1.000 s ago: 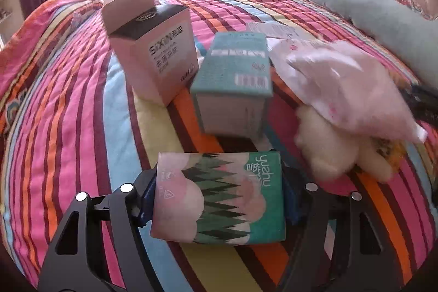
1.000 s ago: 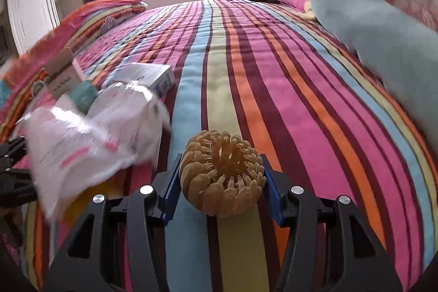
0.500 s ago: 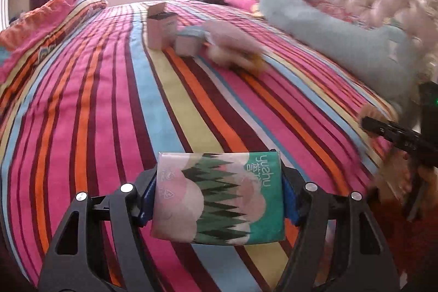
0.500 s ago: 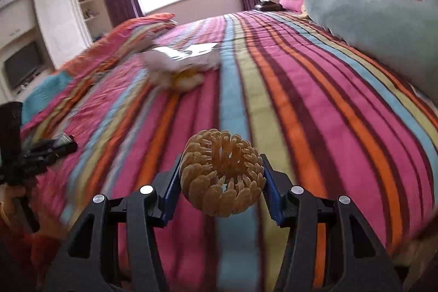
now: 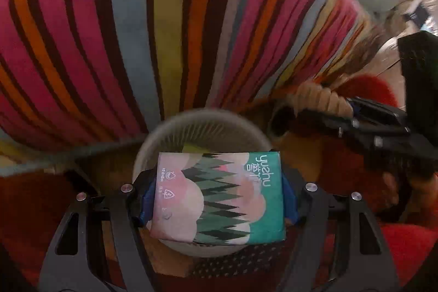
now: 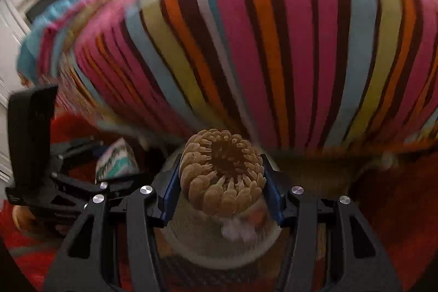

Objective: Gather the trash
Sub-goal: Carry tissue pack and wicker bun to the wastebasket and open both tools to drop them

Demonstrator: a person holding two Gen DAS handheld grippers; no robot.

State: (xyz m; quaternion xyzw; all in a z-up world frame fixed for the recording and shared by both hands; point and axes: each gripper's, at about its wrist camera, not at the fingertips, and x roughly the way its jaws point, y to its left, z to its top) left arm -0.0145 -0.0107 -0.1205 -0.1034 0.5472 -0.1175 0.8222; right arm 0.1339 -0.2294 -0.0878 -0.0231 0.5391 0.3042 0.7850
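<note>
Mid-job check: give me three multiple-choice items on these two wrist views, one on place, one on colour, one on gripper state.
1. The round whitish waste bin sits:
A. on the bed
B. below both grippers
C. by the window

2. The bedspread is:
A. plain white
B. grey checked
C. multicoloured striped

3. The right gripper is:
A. shut on the tan ring-shaped hair claw
B. empty
C. holding a box

Answers: B, the bin's rim shows under each load; C, pink, orange, yellow, blue bands; A, blue pads press both sides.

The tissue pack (image 5: 219, 196) bears "yuahu" in white letters, with Chinese characters beside it.
</note>
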